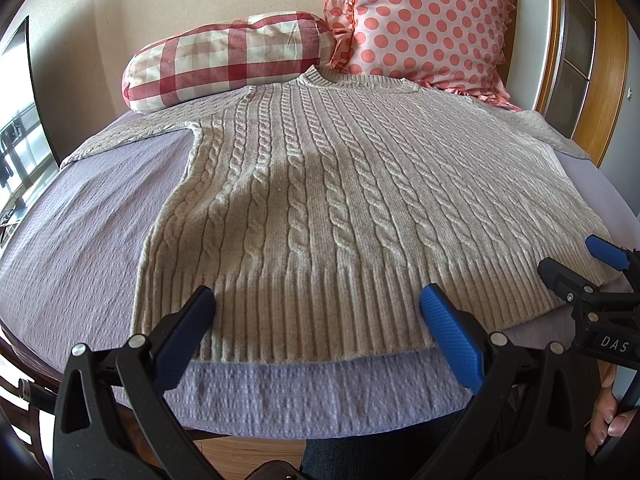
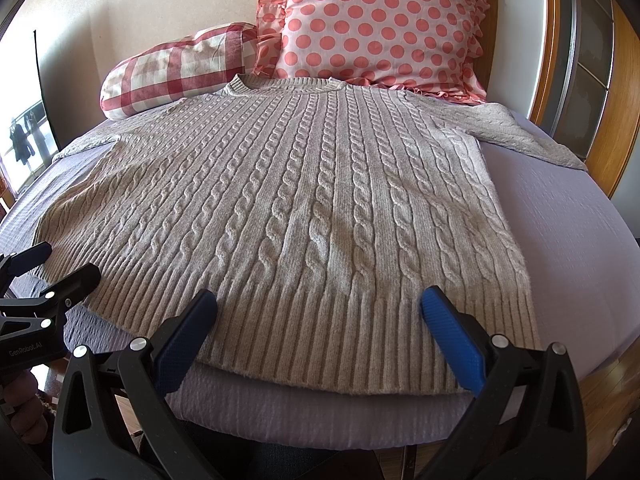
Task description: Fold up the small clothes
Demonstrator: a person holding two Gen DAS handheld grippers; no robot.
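The sweater [image 1: 320, 200] lies flat and face up on the bed [image 1: 92, 240], collar at the far end by the pillows [image 2: 372, 24] and sleeves spread out left and right, so I'd say no fold has happened yet. Both grippers, left [image 1: 316, 304] and right [image 2: 318, 306], hover wide open over the near hem with nothing in them (each lined up near its own corner, probably to pinch the hem and start folding).
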